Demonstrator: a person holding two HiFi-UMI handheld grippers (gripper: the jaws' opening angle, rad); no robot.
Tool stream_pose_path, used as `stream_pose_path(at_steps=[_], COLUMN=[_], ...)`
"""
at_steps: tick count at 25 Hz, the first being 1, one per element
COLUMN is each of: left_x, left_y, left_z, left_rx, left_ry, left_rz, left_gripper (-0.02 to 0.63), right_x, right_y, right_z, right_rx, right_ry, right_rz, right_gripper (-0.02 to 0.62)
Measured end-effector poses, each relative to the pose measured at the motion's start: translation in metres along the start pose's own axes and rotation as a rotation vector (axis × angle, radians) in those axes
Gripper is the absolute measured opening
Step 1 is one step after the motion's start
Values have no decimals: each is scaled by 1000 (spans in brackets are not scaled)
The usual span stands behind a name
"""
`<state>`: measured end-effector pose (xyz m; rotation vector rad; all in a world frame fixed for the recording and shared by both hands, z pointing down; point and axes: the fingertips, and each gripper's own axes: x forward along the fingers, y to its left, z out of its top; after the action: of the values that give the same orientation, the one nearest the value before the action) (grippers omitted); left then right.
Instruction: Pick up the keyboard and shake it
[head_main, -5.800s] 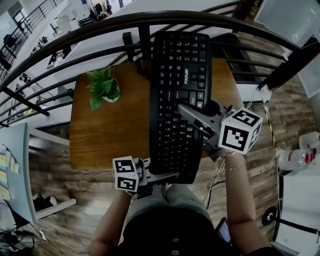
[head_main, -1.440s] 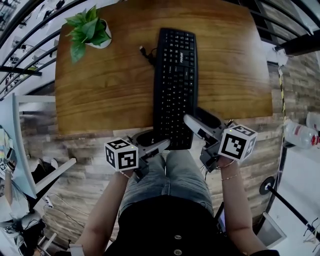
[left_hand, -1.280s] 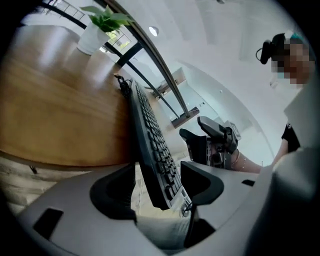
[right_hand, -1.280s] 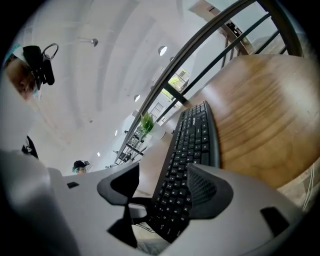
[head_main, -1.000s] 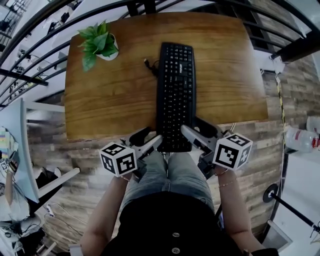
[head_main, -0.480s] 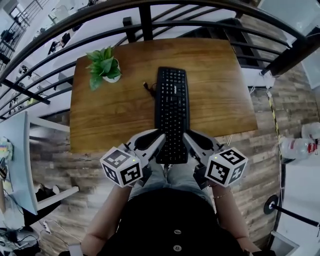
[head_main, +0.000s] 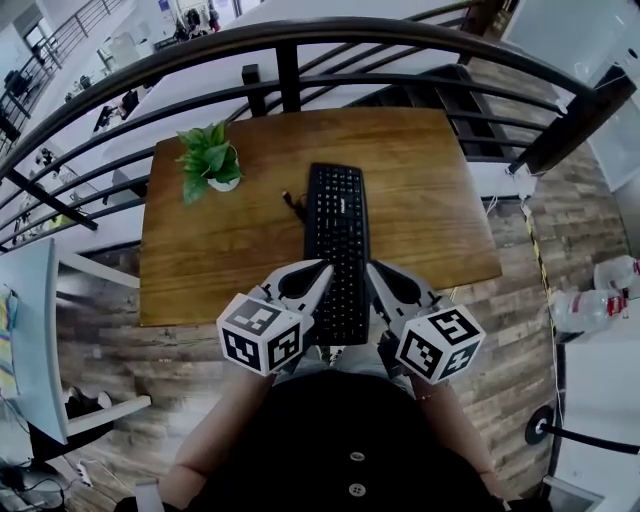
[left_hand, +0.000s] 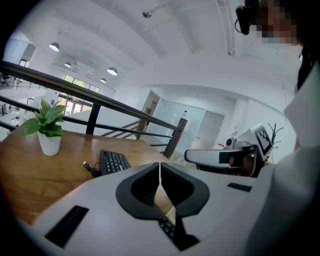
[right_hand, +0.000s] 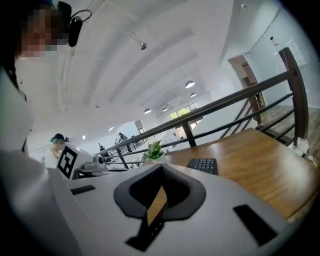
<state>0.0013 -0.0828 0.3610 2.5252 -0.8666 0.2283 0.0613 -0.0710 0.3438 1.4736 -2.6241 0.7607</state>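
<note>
ok so the big change: a few seconds back the keyboard (head_main: 336, 250) was up in the air between both tongs, now it's lying flat on the table (head_main: 220, 260) again, long way pointing away from the person, with its near end looking like it pokes out past the table's near edge. A second ago both tongs were spread wide down by that near end. Since then the left gripper (head_main: 322, 270) and right gripper (head_main: 370, 268) have come up off it and their jaws have just been closing. In each gripper view the dark pads are pressed together tip to tip with nothing between them, just wood and a few keys showing through the gap lower down. My read is the lift-and-shake is either finished or between rounds, because nothing's got hold of the board right now and another go would mean opening up and going back down to it. Hard-to-see stuff: the marker cubes and jaws cover the keyboard's near corners in the head view, so I can't tell exactly how far it overhangs. Both gripper views only catch the far rows of keys, plus the plant (head_main: 208, 158) and the cable (head_main: 291, 203) beside it
</note>
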Motion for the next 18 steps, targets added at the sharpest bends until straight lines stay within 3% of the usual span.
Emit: stream_pose_path(at_steps=[3, 6, 11, 18], left_x=[2, 2, 1, 6], left_y=[-2, -1, 0, -3], left_z=[2, -1, -10, -15], left_rx=[64, 63, 21, 38], left_ry=[-12, 2, 53, 77], left_rz=[12, 20, 25, 17], left_gripper=[21, 20, 18, 18], right_x=[1, 3, 5, 7], right_y=[1, 3, 3, 4], right_z=[-3, -8, -14, -18], right_rx=[-87, -131, -125, -128], right_ry=[11, 33, 51, 57], right_rz=[-32, -43, -49, -49], right_gripper=[28, 27, 26, 26])
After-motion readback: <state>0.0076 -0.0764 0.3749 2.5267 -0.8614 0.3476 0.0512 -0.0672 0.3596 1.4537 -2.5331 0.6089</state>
